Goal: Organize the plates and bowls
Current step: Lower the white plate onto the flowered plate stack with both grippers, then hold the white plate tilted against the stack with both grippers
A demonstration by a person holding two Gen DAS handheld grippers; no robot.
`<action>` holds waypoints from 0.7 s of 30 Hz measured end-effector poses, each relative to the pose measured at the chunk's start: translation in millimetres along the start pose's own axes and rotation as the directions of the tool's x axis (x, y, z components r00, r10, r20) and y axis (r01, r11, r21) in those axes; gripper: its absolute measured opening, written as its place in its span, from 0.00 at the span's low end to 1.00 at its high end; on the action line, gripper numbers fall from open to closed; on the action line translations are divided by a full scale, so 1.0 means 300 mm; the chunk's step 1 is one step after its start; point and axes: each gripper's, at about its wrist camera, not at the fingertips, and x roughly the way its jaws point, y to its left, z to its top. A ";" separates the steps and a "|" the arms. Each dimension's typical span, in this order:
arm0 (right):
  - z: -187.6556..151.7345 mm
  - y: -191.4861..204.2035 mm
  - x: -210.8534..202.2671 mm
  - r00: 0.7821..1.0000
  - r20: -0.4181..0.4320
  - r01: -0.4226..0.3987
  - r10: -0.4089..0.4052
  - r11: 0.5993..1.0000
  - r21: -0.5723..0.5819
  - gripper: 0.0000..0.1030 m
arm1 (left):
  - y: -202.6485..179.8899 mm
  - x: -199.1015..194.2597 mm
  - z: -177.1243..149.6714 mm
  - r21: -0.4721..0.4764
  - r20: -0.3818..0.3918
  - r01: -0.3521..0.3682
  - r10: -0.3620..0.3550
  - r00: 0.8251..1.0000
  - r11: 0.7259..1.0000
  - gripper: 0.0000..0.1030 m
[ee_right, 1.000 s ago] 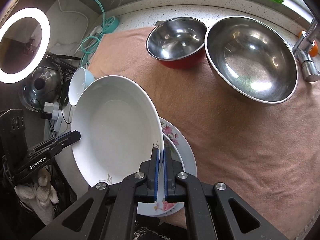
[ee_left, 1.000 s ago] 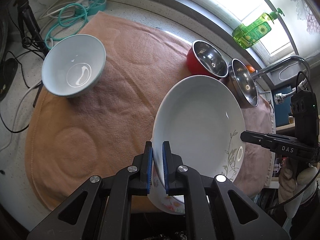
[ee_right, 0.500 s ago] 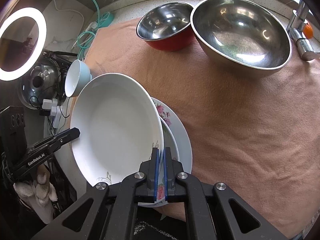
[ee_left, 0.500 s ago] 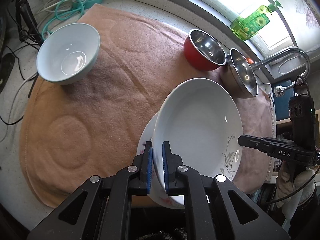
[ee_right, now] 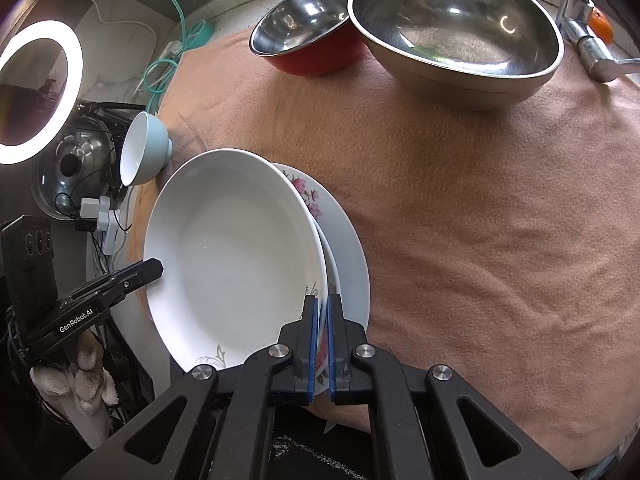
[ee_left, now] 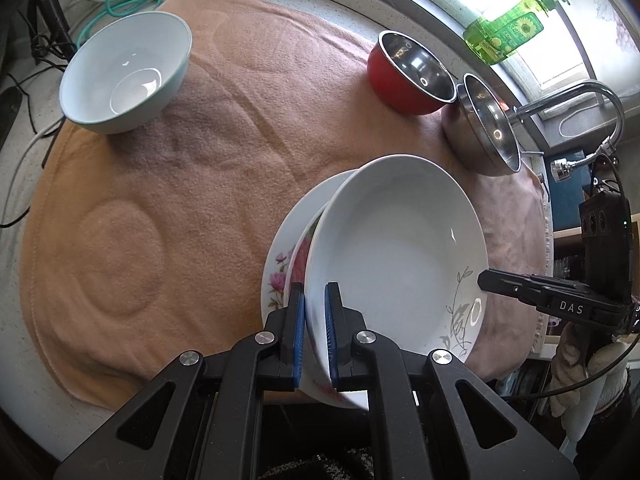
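White porcelain fills the left wrist view: a deep white plate (ee_left: pixel 400 256) with a grey leaf sprig near its rim is carried tilted, its near-left rim clamped between the blue pads of the left gripper (ee_left: pixel 315 334). The right gripper (ee_left: pixel 486 282) comes in from the right and meets the opposite rim, though this view does not show how its jaws stand. Under the carried plate lies a floral plate (ee_left: pixel 280 268) on the peach towel (ee_left: pixel 180 200) covering the bench, close to the towel's near edge. A pale blue bowl (ee_left: pixel 126 74) stands at the towel's far-left corner; a red-sided steel bowl (ee_left: pixel 412 72) and a larger steel bowl (ee_left: pixel 486 124) sit together at the far-right edge, by the faucet (ee_left: pixel 580 96).

From the right wrist view, the right gripper (ee_right: pixel 323 344) is pinched tight on the near-right rim of the white plate (ee_right: pixel 232 264), and the left gripper (ee_right: pixel 154 270) touches the far-left rim. The white plate overlaps the floral plate (ee_right: pixel 344 248), whose pink flowers show past its right rim; whether the two already touch I cannot tell.

The step in hand looks like stacking the white plate onto the floral one. The next move probably calls for levelling the plate, centring it over the lower one, and settling it gently before both grippers let go together, so that neither rim drops or knocks.
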 end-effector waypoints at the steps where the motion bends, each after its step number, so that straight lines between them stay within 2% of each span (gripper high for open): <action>1: -0.001 0.001 0.003 1.000 -0.002 0.000 0.000 1.000 0.001 0.04 | 0.001 0.004 -0.004 -0.001 -0.004 -0.001 0.001 1.000 1.000 0.07; 21: -0.011 0.006 0.047 0.999 -0.035 0.006 -0.006 1.000 0.002 0.04 | 0.008 0.032 -0.023 -0.008 -0.027 -0.010 0.009 1.000 1.000 0.07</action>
